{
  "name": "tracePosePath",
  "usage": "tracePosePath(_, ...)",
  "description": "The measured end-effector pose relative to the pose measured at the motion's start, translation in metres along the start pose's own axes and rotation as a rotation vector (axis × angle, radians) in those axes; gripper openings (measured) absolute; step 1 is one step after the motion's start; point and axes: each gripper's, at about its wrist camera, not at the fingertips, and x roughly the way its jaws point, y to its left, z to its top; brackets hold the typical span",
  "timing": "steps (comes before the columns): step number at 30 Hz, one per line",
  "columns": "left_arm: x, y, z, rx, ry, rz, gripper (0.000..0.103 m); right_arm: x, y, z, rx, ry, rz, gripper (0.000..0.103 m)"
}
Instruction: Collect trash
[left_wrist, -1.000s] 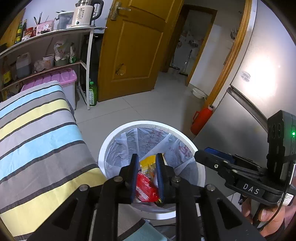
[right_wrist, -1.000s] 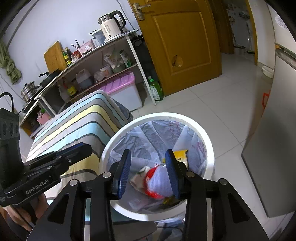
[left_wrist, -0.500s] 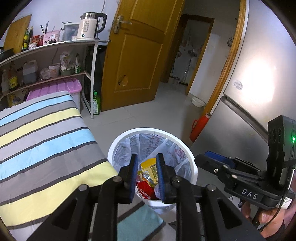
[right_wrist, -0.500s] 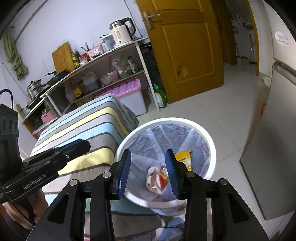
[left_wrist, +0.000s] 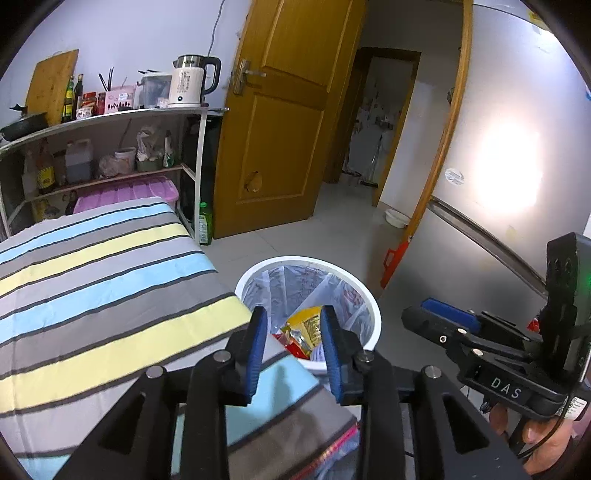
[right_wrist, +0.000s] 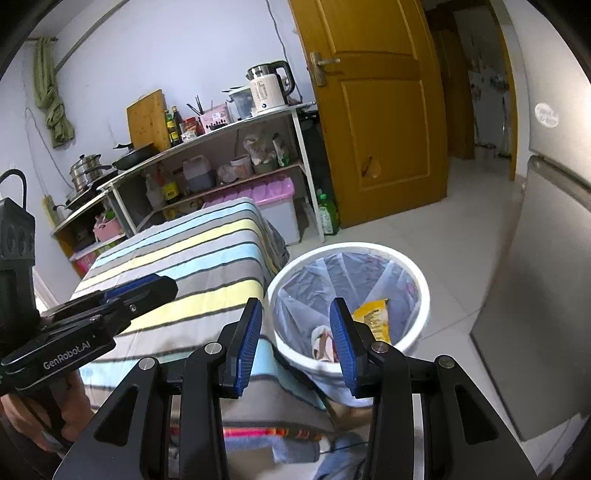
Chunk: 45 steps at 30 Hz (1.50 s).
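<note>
A white bin (left_wrist: 306, 260) lined with a thin plastic bag stands on the floor beside the striped surface. In it lie a yellow packet (left_wrist: 306, 325) and a red wrapper (left_wrist: 291, 345). My left gripper (left_wrist: 293, 343) hovers above and short of the bin, its jaws opening with nothing between them. In the right wrist view the bin (right_wrist: 351, 247) holds the yellow packet (right_wrist: 373, 317) and a white-and-red wrapper (right_wrist: 321, 343). My right gripper (right_wrist: 295, 328) is open and empty, level with the left gripper (right_wrist: 147, 288) at its side.
A striped cloth (left_wrist: 110, 280) covers the surface to the left of the bin. Behind it a shelf rack (left_wrist: 110, 122) carries a kettle, bottles and a pink storage box. A wooden door (left_wrist: 288, 129), a grey fridge (left_wrist: 498, 206) and a red jug (left_wrist: 393, 258) border the tiled floor.
Both grippers have drawn back and upward from the bin, which now looks smaller and farther. The left jaws have widened; the red wrapper seen between them earlier lies in the bin.
</note>
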Motion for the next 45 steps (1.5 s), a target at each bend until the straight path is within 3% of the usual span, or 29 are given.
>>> tracePosePath(3, -0.011, -0.004, -0.009, 0.010, -0.009, 0.004, 0.042, -0.012, 0.006, -0.009, -0.020, -0.013, -0.011, 0.040)
tracePosePath(10, -0.032, -0.014, -0.033, 0.035, -0.016, 0.016, 0.048, -0.033, 0.018, -0.033, -0.065, -0.022, -0.034, 0.040)
tracePosePath(27, -0.052, -0.015, -0.061, 0.027, -0.037, 0.084, 0.050, -0.051, 0.021, -0.059, -0.082, -0.041, -0.065, 0.040)
tracePosePath(45, -0.054, -0.017, -0.063, 0.021, -0.041, 0.082, 0.050, -0.050, 0.021, -0.060, -0.084, -0.036, -0.063, 0.040)
